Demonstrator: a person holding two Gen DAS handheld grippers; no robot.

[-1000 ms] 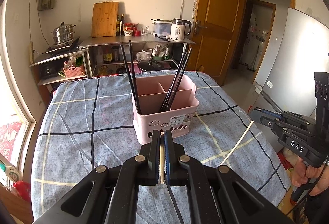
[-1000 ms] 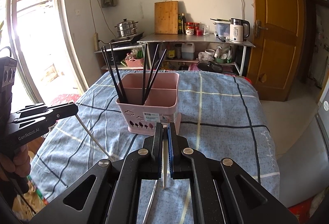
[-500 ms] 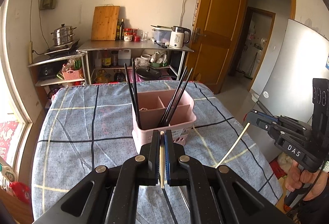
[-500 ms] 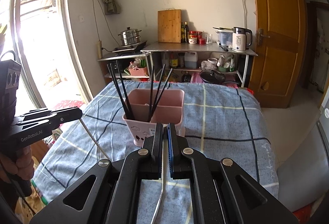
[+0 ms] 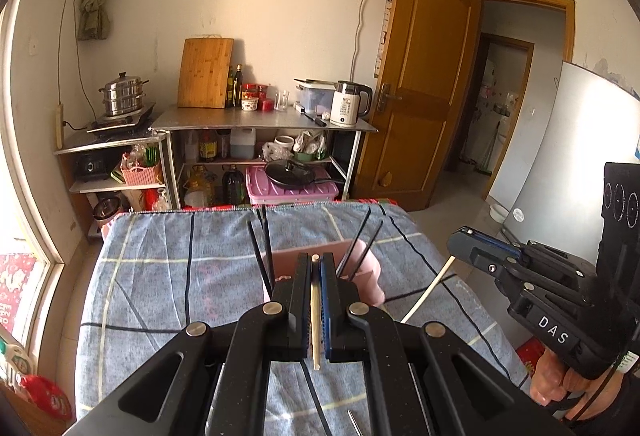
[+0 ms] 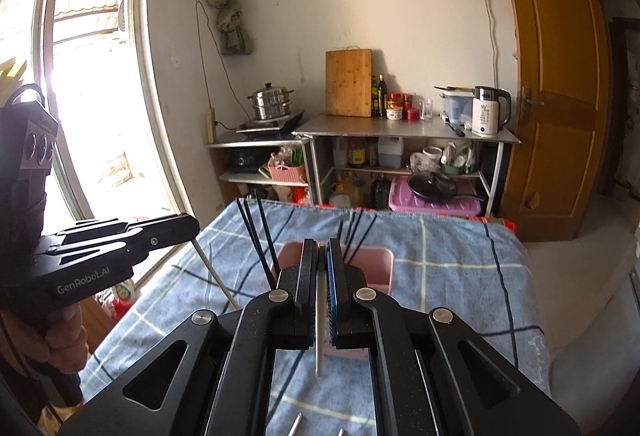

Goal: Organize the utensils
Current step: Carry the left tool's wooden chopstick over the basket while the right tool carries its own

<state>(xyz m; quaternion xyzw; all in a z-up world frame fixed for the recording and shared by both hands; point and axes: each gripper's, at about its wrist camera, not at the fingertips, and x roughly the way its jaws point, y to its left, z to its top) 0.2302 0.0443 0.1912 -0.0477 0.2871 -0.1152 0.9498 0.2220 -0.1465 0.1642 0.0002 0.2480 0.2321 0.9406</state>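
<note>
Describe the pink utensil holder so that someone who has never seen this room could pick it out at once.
Find the table under the blue checked cloth. Near its middle stands the pink utensil holder, a plastic box with black chopsticks leaning out of it. It is the only pink thing on the cloth.

The right tongs (image 6: pixel 322 256) are clamped on a pale chopstick (image 6: pixel 319 320), held above a pink utensil basket (image 6: pixel 378 268) with black chopsticks (image 6: pixel 260 236) standing in it. At left, the left tongs (image 6: pixel 188 226) grip another pale chopstick (image 6: pixel 214 276) over the checked cloth (image 6: pixel 448 276).
</note>
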